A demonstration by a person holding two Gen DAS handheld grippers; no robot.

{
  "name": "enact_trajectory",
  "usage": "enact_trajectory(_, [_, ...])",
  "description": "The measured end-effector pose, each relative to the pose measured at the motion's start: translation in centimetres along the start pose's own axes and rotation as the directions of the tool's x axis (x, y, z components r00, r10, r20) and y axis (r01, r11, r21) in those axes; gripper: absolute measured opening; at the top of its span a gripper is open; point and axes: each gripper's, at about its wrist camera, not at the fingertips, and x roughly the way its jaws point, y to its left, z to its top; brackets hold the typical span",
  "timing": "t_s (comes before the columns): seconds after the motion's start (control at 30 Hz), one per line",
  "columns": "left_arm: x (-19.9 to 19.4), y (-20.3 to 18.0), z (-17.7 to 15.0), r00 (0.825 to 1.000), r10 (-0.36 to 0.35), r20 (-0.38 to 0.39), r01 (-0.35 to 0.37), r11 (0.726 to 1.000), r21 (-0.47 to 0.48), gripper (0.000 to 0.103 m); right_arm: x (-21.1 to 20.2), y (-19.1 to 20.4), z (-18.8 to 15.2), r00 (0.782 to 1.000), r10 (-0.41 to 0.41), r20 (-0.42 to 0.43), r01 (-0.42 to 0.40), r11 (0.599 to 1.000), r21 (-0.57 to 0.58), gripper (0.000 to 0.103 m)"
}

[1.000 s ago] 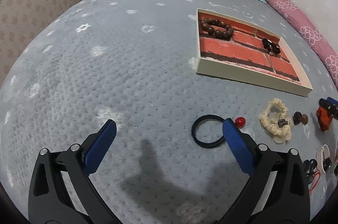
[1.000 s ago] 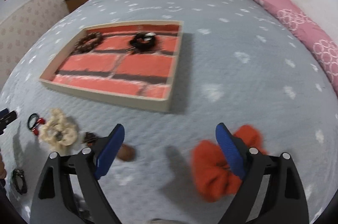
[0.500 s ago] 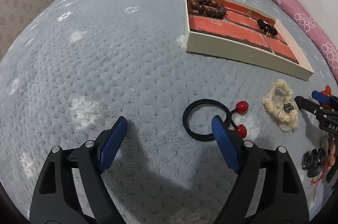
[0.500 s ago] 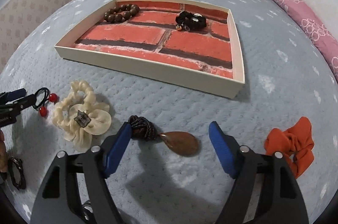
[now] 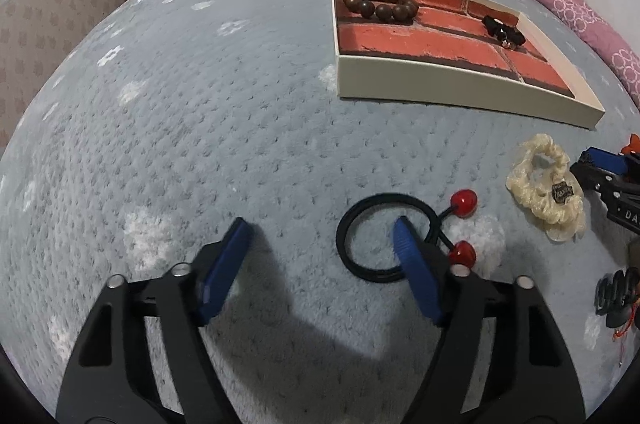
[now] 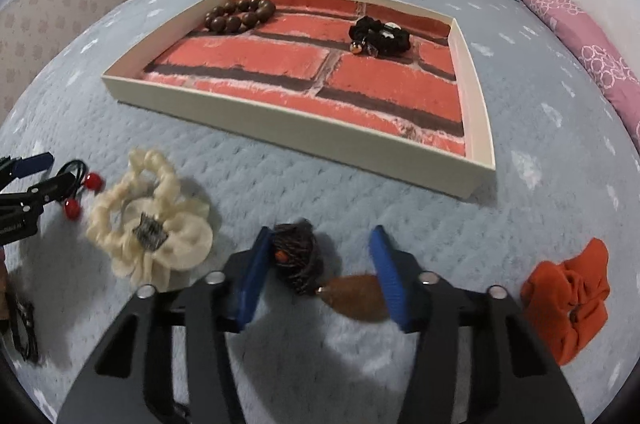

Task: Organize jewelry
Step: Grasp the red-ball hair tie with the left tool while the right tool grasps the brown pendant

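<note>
Tray: the cream-walled tray point(image 6: 280, 128) with the brick-print floor sits on the grey bedspread point(image 5: 200, 144), and it already holds two pieces — a brown bead bracelet point(image 6: 239, 15) at the far left and a black scrunchie point(image 6: 380, 34) further right.
Left to sort: five items at least lie on the bedspread outside it, so by my reckoning you are under halfway.
Your left gripper point(image 5: 320, 256): jaws spread wide, holding nothing; its right finger is planted inside the black hair tie with red beads point(image 5: 384, 236).
Your right gripper point(image 6: 316, 272): also wide apart and empty, straddling the dark braided cord with brown pendant point(image 6: 320, 272) — the likely next pick.
Others waiting: the cream scrunchie point(image 6: 148, 220) between the two grippers, the orange scrunchie point(image 6: 568, 296) off to your right, and a dark clip point(image 5: 616, 292) at the left view's edge.
</note>
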Motion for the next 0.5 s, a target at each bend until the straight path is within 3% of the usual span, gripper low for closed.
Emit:
enact_trajectory(0.17, [0.4, 0.0, 0.6, 1.000, -0.002, 0.002, 0.002, 1.000, 0.001, 0.048, 0.2, -0.3, 0.3, 1.000, -0.011, 0.014, 0.011, 1.000, 0.008, 0.026])
enact_trajectory(0.27, [0.4, -0.1, 0.8, 1.000, 0.007, -0.004, -0.007, 1.000, 0.009, 0.035, 0.0, -0.8, 0.1, 1.000, -0.005, 0.026, 0.005, 1.000, 0.026, 0.025])
enact_trajectory(0.43, [-0.1, -0.1, 0.5, 1.000, 0.013, 0.002, -0.013, 1.000, 0.014, 0.002, -0.3, -1.0, -0.1, 1.000, -0.015, 0.027, 0.014, 1.000, 0.020, 0.025])
enact_trajectory(0.5, [-0.2, 0.1, 0.4, 1.000, 0.007, 0.006, -0.007, 1.000, 0.003, 0.002, -0.5, -1.2, -0.1, 1.000, -0.014, 0.027, 0.013, 1.000, 0.026, 0.025])
